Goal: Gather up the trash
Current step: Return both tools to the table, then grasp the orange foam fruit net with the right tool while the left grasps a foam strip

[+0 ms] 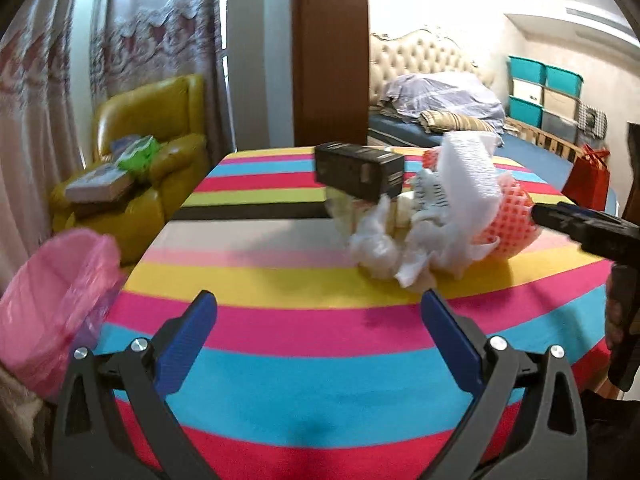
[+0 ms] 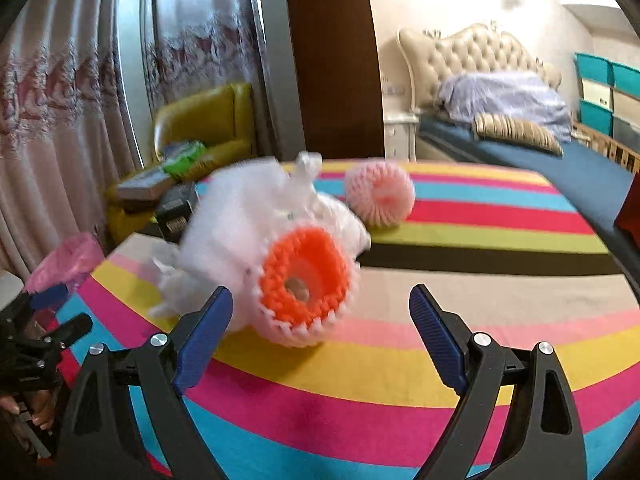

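Note:
A heap of trash lies on the striped table (image 1: 280, 320): a black box (image 1: 358, 172), crumpled white tissue and plastic (image 1: 400, 248), a white foam sheet (image 1: 468, 176) and an orange foam fruit net (image 1: 510, 220). My left gripper (image 1: 318, 332) is open, low over the table, short of the heap. In the right wrist view the orange net (image 2: 306, 280) lies just ahead of my right gripper (image 2: 322, 320), which is open with nothing between its fingers. White foam and plastic (image 2: 240, 224) sit behind the net. A pink foam net (image 2: 380, 196) lies farther back. The black box (image 2: 176, 208) shows at the left.
A bin with a pink liner (image 1: 52, 300) stands off the table's left edge, and the bin (image 2: 66, 264) also shows in the right wrist view. A yellow armchair (image 1: 152, 152) with books sits behind. A bed (image 2: 520, 136), a brown post (image 1: 332, 52) and curtains fill the background.

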{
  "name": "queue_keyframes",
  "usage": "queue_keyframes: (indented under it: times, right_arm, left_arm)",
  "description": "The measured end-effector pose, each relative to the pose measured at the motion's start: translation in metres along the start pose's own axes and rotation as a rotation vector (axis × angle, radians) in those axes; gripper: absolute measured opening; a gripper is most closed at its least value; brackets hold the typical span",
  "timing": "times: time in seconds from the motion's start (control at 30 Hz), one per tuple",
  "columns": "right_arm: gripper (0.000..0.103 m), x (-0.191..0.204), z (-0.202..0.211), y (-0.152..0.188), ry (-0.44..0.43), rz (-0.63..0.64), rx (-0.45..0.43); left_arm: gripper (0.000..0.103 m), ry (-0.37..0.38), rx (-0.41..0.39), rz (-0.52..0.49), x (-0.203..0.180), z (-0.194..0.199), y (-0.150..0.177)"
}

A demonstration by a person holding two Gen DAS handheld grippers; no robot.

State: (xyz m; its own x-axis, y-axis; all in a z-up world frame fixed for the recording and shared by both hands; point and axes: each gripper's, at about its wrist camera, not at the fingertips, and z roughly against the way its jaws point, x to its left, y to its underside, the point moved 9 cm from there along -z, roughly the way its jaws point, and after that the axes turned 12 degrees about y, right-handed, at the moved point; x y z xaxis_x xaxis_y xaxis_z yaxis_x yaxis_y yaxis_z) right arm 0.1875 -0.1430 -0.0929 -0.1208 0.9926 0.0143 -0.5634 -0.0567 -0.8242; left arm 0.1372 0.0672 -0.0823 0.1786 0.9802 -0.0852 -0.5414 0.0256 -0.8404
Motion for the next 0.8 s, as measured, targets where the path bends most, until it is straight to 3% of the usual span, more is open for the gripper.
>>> queue_keyframes:
  times: [0.23,0.37,0.43,0.67,0.8]
  right_arm:
    - [0.082,0.016,-0.038,-0.005,-0.022,-0.010,0.093]
    - [0.040,0.014,-0.030,-0.004,-0.046,0.011,0.068]
    - [0.035,0.005,-0.020,-0.007,-0.023,0.003,0.033]
    - [0.032,-0.044,0.011,-0.002,0.070,-0.037,-0.046]
    - [0.032,-0.071,0.023,0.004,0.124,-0.076,-0.068]
  left_arm:
    - [0.099,0.055,0.024,-0.029,-0.027,-0.020,-0.007]
    - [0.099,0.095,0.027,-0.023,-0.035,-0.024,-0.012]
    - [0.099,0.111,0.024,-0.022,-0.043,-0.029,-0.016]
    - [0.099,0.193,0.023,-0.022,-0.085,-0.061,-0.044]
    - [0.098,0.229,0.065,-0.064,-0.116,-0.085,-0.048]
